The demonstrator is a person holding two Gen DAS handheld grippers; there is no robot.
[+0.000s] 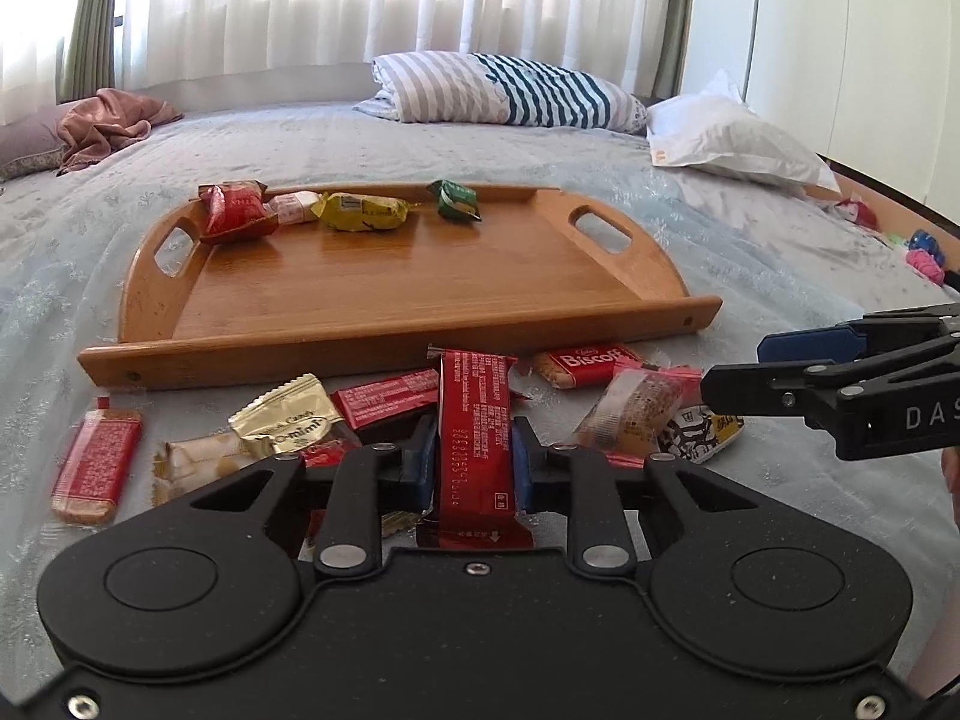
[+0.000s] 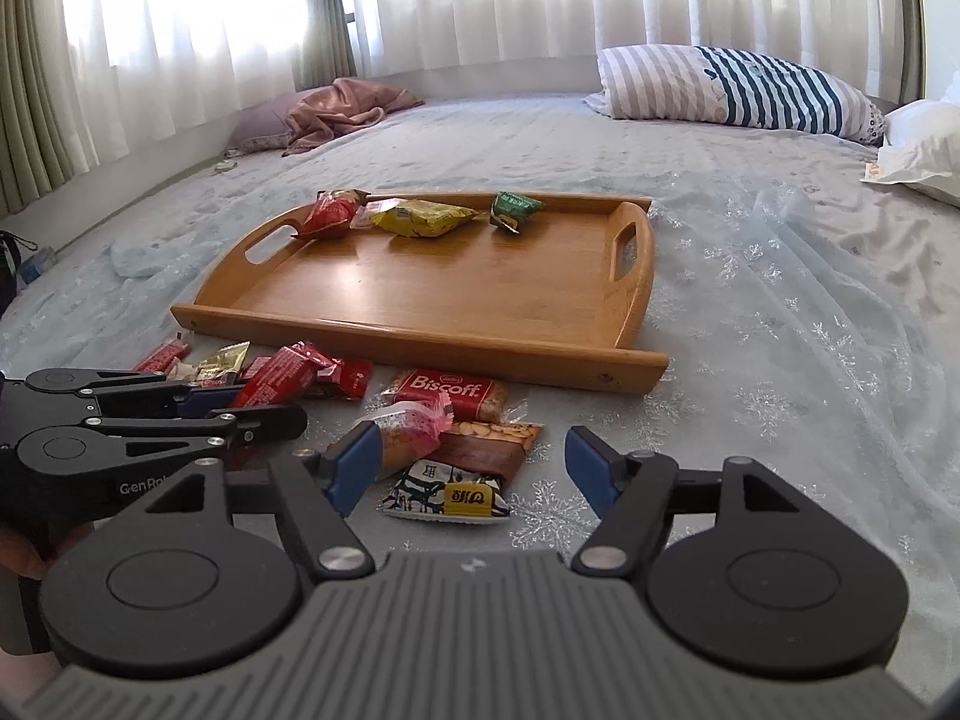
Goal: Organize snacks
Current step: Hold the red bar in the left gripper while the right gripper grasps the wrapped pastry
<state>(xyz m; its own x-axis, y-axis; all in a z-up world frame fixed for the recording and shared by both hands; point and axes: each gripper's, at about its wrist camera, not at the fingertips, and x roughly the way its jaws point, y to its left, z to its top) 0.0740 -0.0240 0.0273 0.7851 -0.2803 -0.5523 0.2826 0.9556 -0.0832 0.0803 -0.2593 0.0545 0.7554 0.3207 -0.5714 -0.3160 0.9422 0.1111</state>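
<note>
My left gripper is shut on a long red snack bar, held just above the snack pile on the bed; it also shows in the right wrist view. A wooden tray lies ahead with a red pack, a yellow pack and a green pack along its far edge. My right gripper is open and empty over a black-and-white pack, a pink-wrapped cake and a Biscoff pack.
Loose snacks lie on the bed before the tray: a gold pack, a red wafer. A striped pillow, a white pillow and a pink cloth lie at the far side. Curtains hang behind.
</note>
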